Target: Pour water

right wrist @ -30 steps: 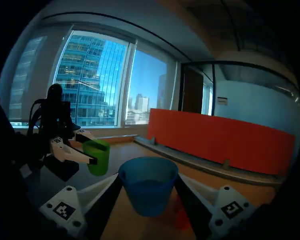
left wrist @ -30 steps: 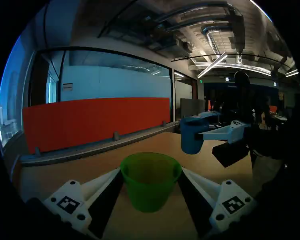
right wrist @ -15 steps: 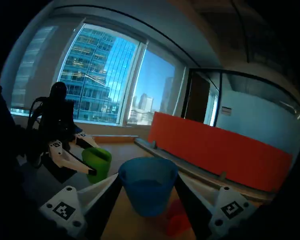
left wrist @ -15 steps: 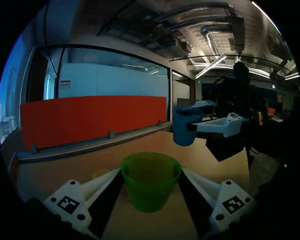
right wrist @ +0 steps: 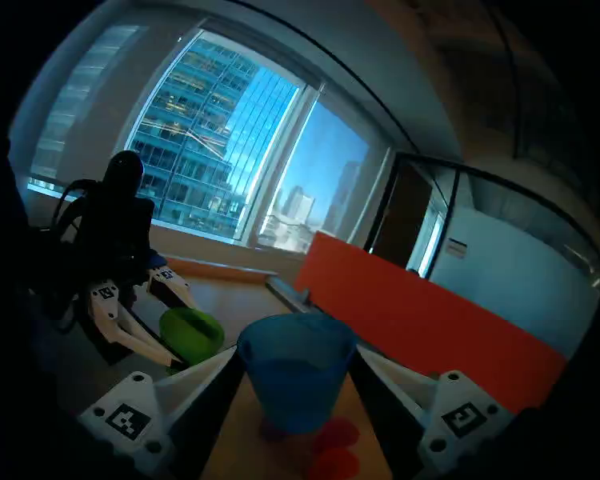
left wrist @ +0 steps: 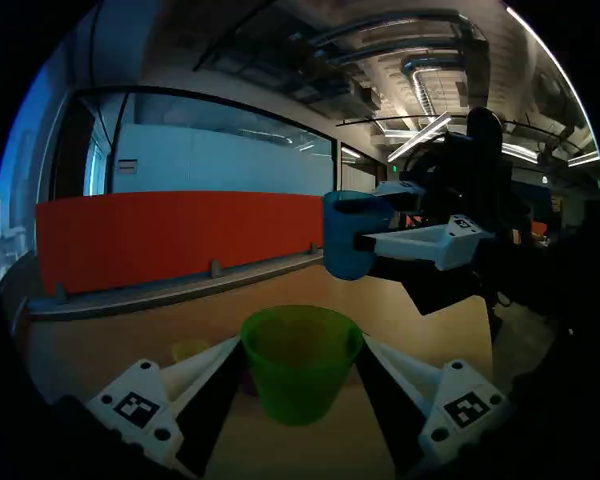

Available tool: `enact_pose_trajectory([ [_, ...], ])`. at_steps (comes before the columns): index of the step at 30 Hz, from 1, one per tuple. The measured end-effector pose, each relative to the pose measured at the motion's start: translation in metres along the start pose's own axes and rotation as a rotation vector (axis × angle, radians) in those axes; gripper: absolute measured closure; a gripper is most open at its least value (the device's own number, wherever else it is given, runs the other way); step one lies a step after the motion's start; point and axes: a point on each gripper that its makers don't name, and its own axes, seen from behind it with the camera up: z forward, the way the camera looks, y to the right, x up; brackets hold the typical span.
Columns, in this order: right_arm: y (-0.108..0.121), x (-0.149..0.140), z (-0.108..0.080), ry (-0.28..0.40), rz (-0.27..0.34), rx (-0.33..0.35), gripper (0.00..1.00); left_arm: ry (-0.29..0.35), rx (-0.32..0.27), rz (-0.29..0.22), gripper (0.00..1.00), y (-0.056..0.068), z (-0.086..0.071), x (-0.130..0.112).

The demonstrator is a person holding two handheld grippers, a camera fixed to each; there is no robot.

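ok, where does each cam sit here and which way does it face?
Left gripper view: rides the left gripper, looks along its own two fingers over the green cup toward the orange partition; right gripper with the blue cup is farther off, upper right.
Right gripper view: rides the right gripper, looks over the blue cup toward the windows; left gripper with the green cup is lower left.
Shared: both cups, both grippers, orange partition, wooden table.

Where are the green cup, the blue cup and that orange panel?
green cup (left wrist: 302,376), left gripper view, front wall.
blue cup (right wrist: 296,388), right gripper view, front wall.
orange panel (left wrist: 172,232), left gripper view, its middle.
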Motion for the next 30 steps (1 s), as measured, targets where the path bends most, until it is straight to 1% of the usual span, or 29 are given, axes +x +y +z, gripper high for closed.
enact_pose_trajectory([
  [11, 0.000, 0.013, 0.009, -0.005, -0.122, 0.006, 0.10, 0.005, -0.017, 0.012, 0.12, 0.009, 0.003, 0.003],
  [21, -0.001, 0.027, 0.019, 0.002, -0.233, 0.018, 0.10, 0.013, -0.036, 0.012, 0.12, 0.017, 0.005, 0.007],
  [24, -0.002, 0.029, 0.022, -0.001, -0.266, 0.024, 0.10, 0.013, -0.040, 0.011, 0.12, 0.019, 0.006, 0.007],
  [30, 0.000, 0.031, 0.027, -0.011, -0.335, 0.017, 0.10, 0.011, -0.052, 0.011, 0.12, 0.022, 0.009, 0.007],
])
